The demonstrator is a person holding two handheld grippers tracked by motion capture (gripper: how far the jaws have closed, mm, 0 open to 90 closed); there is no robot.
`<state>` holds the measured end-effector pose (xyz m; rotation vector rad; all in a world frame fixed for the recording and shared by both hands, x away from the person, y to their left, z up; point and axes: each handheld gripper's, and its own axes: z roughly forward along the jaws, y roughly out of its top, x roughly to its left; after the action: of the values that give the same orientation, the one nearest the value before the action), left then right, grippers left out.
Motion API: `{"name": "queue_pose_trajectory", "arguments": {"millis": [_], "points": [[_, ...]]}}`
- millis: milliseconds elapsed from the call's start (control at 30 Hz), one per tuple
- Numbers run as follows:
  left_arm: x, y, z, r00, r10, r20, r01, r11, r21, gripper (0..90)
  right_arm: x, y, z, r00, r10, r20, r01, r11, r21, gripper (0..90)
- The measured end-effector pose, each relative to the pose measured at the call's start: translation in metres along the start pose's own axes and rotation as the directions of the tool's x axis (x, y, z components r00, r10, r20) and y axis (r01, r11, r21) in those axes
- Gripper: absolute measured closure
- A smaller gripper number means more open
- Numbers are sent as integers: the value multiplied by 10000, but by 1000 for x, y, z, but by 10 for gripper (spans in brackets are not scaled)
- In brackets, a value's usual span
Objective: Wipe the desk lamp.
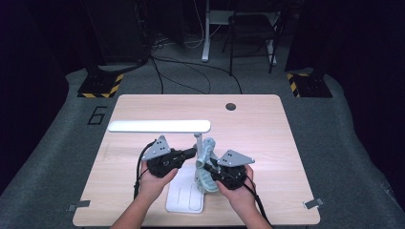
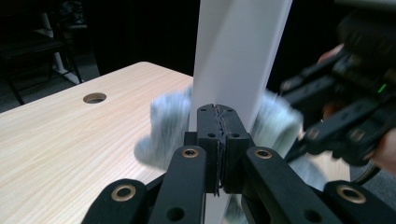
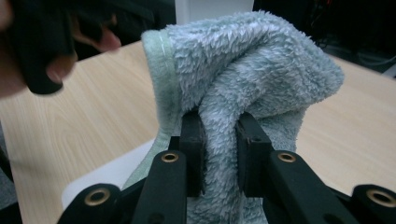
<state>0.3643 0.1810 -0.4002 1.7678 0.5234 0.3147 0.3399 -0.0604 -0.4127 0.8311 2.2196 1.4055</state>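
Fingers of the right gripper (image 3: 219,140) pinch a fluffy cloth (image 3: 243,70) against the lamp's post (image 2: 238,51), left gripper (image 2: 219,140) fingers closed beside it; a hard wipe could, I reckon, tip the lamp on the tabletop (image 1: 267,143).

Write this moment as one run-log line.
left claw: shut against lamp post | right claw: shut on fluffy cloth | lamp base: on table

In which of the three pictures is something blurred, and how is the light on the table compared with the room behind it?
Left gripper view: the towel behind the lamp post is smeared, the right gripper soft. Right gripper view: towel sharp, the hand blurred. High view: table evenly lit, room behind dark.
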Motion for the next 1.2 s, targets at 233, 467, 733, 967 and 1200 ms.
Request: {"name": "queue_pose_trajectory", "arguments": {"millis": [233, 467, 733, 967, 1200], "points": [[0, -1, 0, 10000, -53, -8, 53, 10000, -41, 891, 0, 34, -21, 9988, -493, 60, 496, 9956, -795, 755], [0, -1, 0, 10000, -45, -1, 45, 10000, -37, 892, 2, 62, -39, 9970, -742, 209, 765, 9853, -1524, 755], [0, -1, 0, 10000, -51, -27, 51, 10000, -18, 892, 0, 72, -44, 9969, -775, 124, 784, 9759, -2038, 755], [-1, -1, -1, 9998, -180, -43, 180, 9998, -11, 894, 1, 56, -34, 9984, -557, -58, 539, 9844, -1674, 756], [-1, -1, 0, 10000, -58, -38, 58, 10000, -18, 893, -1, 30, -18, 9987, -500, -101, 487, 9939, -984, 757]]}}
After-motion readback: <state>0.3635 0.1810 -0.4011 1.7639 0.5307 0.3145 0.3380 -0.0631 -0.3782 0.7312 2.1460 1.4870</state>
